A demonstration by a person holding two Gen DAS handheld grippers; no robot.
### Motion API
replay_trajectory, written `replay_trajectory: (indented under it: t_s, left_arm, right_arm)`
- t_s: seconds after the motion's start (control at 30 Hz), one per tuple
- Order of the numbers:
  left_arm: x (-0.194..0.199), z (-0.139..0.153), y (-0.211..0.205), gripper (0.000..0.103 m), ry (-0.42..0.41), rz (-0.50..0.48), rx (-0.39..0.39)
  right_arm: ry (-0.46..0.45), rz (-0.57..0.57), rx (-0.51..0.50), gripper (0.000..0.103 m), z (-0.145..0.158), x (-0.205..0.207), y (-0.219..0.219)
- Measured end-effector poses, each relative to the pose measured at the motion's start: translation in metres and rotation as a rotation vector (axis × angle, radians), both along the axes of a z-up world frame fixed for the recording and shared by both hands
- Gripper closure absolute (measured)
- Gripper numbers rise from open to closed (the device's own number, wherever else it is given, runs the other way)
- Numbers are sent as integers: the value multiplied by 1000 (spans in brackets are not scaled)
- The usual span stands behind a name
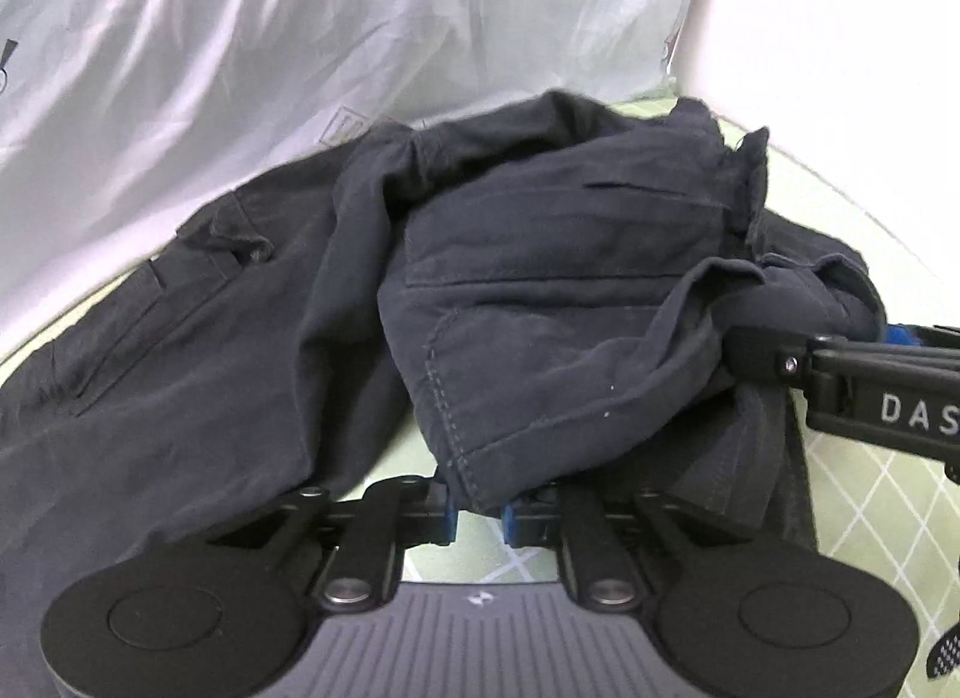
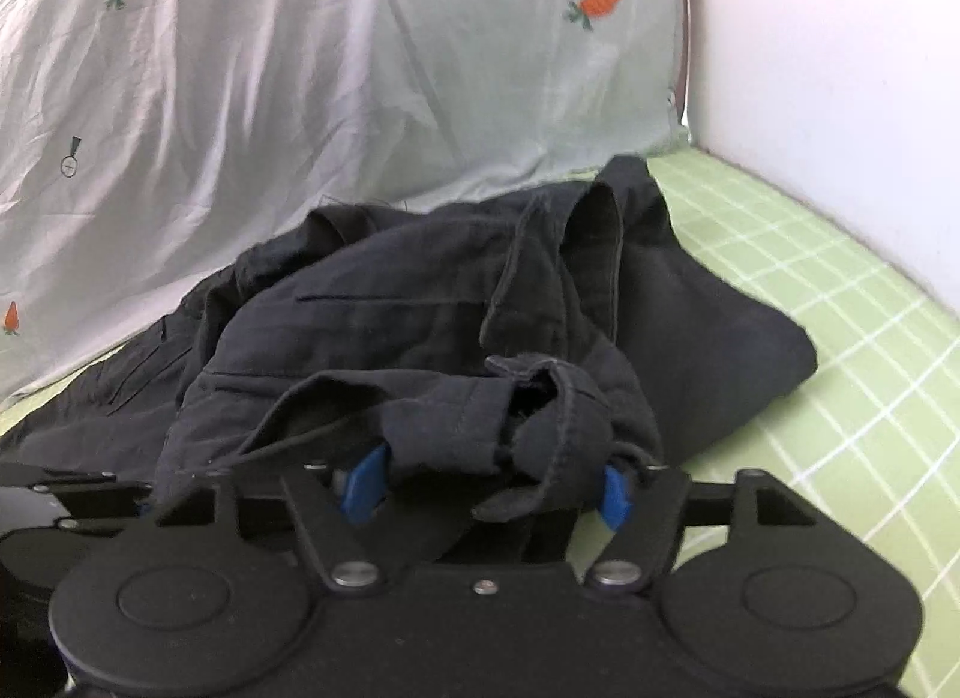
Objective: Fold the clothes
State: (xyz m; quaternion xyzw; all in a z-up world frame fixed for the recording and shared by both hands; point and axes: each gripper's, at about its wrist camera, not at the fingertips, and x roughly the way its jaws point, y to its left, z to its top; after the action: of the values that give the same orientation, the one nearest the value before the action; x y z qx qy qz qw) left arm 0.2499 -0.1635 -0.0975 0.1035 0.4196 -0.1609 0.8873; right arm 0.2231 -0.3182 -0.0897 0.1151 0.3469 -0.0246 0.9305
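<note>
So there's one pair of dark navy trousers point(image 1: 540, 290) bunched in a heap on the green checked bed sheet point(image 2: 810, 290), right up against a pale hanging cloth point(image 2: 330, 98). That cloth has three orange carrots point(image 2: 597, 2) printed on it in the right wrist view, just one in the left. Two claws in play. The left claw point(image 1: 478, 518) is nearly closed, its blue pads pinching a stitched hem of the trousers. The right claw point(image 2: 489, 488) sits about half open with a wad of waistband between its pads, though contact isn't clear. Its side reads "DAS", cut off by the frame edge.
</note>
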Motion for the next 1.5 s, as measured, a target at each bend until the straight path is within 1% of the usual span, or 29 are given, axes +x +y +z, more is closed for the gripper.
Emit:
replay_trajectory:
  t_s: [0.1,0.13,0.23,0.3,0.4,0.5,0.6,0.67,0.73,0.83,0.93,0.97,1.0,1.1,1.2,1.23,1.33,1.37,1.4,1.47,1.5]
  left_arm:
    - [-7,14,3,93,-27,6,-10]
    - [-12,19,4,99,-43,12,-6]
    - [-30,34,8,100,-87,30,8]
    - [-44,41,14,100,-109,39,19]
    - [-59,44,25,100,-128,61,44]
    - [-72,44,41,100,-119,110,42]
    - [-85,43,61,100,-101,166,35]
    - [-92,42,72,100,-93,198,42]
    - [-95,40,81,100,-71,223,33]
    - [-92,39,84,99,-47,235,14]
    - [-92,39,78,99,-52,218,40]
    - [-91,37,76,99,-47,216,47]
    - [-90,36,77,99,-38,222,44]
    - [-88,31,83,99,-10,242,24]
    - [-88,28,82,99,-3,237,31]
    - [-89,27,81,99,-1,235,34]
    - [-89,27,79,99,0,221,43]
    - [-89,27,78,99,1,217,46]
    - [-89,26,78,99,3,212,47]
    - [-88,25,78,99,12,206,40]
    - [-88,23,78,98,18,205,36]
  right_arm:
    - [-23,13,-37,38,10,-6,3]
    - [-34,16,-54,38,14,-9,4]
    - [-61,22,-100,37,25,-19,9]
    - [-66,21,-101,37,29,-26,10]
    - [-70,36,-93,36,34,-38,14]
    - [-67,81,-72,34,37,-54,21]
    - [-59,124,-14,30,40,-70,24]
    - [-50,165,28,30,43,-80,26]
    - [-47,204,61,30,48,-88,26]
    - [-40,234,79,30,53,-96,24]
    - [-32,212,80,29,57,-99,17]
    - [-36,181,74,23,58,-100,13]
    - [-40,151,71,21,60,-101,7]
    - [-36,69,78,21,61,-103,-12]
    - [-14,24,23,21,52,-98,-23]
    - [-5,15,24,22,48,-97,-25]
    - [25,-1,67,29,35,-87,-33]
    - [36,-5,79,34,31,-82,-35]
    - [46,-6,91,46,26,-78,-37]
    - [61,3,115,55,18,-64,-39]
    - [63,8,133,56,14,-56,-40]
